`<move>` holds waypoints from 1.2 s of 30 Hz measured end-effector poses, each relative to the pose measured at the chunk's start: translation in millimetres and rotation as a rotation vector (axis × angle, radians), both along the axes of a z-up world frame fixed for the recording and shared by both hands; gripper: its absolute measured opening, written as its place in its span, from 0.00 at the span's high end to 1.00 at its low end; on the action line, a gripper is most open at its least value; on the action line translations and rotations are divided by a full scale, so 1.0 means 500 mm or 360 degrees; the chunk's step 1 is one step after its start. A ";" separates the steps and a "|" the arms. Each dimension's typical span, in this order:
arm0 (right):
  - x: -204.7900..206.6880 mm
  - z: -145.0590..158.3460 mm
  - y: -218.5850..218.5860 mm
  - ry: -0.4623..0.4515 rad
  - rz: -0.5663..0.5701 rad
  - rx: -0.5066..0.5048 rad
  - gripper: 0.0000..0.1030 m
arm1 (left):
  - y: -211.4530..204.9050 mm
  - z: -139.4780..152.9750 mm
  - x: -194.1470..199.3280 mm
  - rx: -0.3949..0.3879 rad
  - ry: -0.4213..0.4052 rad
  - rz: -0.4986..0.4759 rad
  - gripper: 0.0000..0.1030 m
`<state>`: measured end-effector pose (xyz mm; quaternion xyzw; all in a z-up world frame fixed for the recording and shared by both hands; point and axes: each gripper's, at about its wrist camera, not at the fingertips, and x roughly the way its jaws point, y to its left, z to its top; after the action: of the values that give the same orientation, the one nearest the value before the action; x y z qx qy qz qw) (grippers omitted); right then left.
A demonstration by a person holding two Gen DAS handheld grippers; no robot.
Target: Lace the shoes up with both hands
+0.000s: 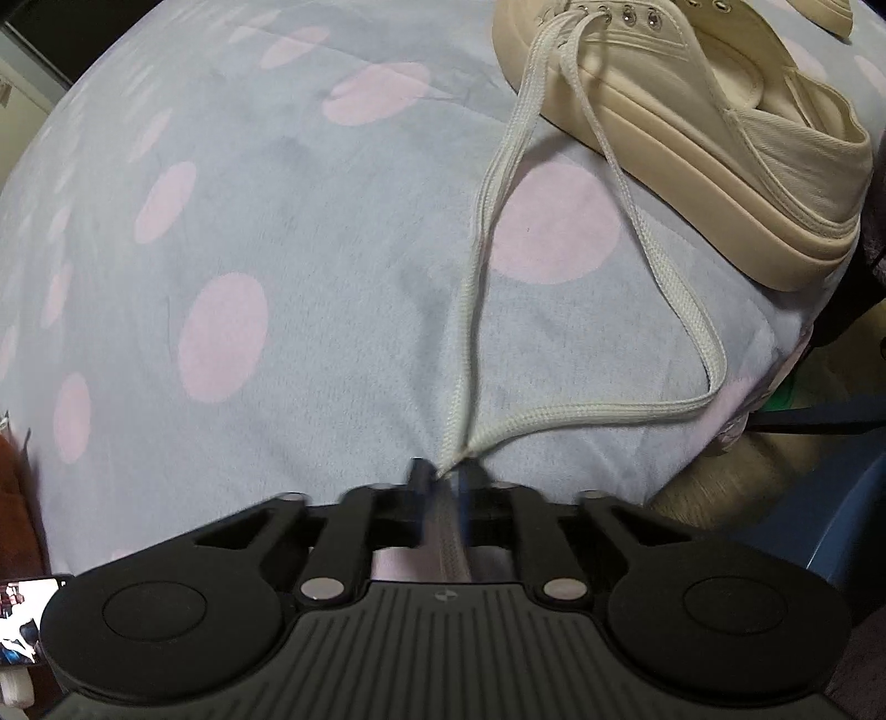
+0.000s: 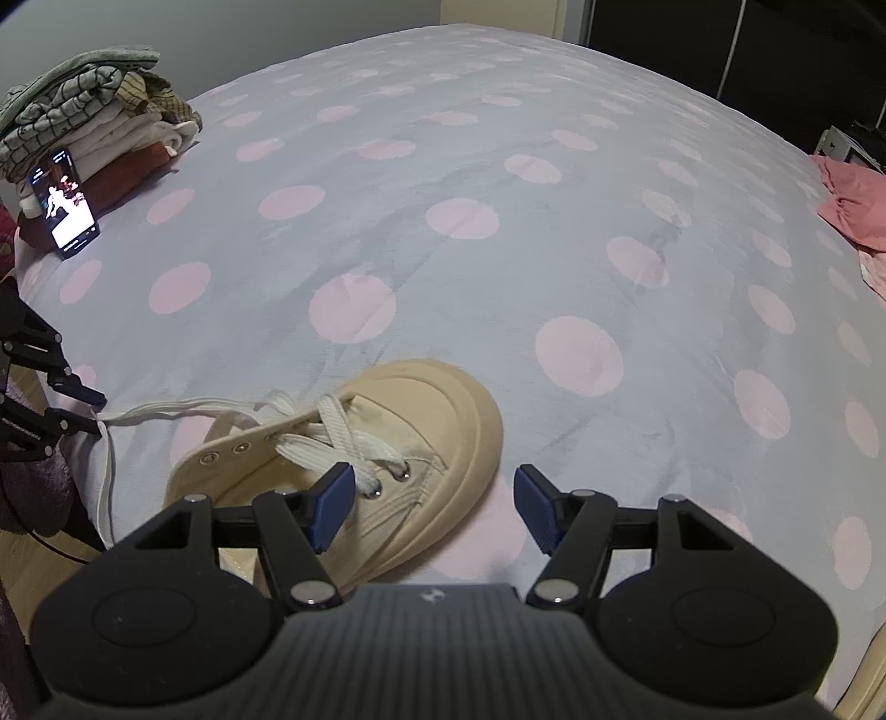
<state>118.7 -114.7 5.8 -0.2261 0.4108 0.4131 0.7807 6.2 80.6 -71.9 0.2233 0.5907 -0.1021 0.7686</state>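
Note:
A cream canvas shoe [image 1: 692, 111] lies on the dotted bedspread at the upper right of the left wrist view; in the right wrist view the shoe [image 2: 387, 443] sits just ahead of my right gripper. A white lace [image 1: 487, 221] runs from its eyelets in two strands down to my left gripper [image 1: 446, 476], which is shut on both strands. The lace [image 2: 343, 437] crosses over the lower eyelets. My right gripper [image 2: 432, 498] is open and empty, just above the shoe's toe. The left gripper [image 2: 55, 410] shows at the left edge, holding the lace taut.
The bedspread [image 2: 498, 249] is pale blue with pink dots. A pile of folded clothes [image 2: 94, 116] with a lit phone [image 2: 63, 202] leaning on it sits far left. A pink cloth [image 2: 853, 205] lies at the right edge. A second shoe [image 1: 819, 16] is behind the first.

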 end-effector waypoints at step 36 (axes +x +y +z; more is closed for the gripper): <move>0.020 -0.011 0.011 0.0039 0.0018 -0.0033 0.30 | -0.092 0.126 0.108 -0.0117 -0.0522 -0.0472 0.99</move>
<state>128.9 -109.2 0.3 -0.2314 0.4233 0.4159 0.7709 60.2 34.5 -9.2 0.2930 0.4144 -0.1979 0.8386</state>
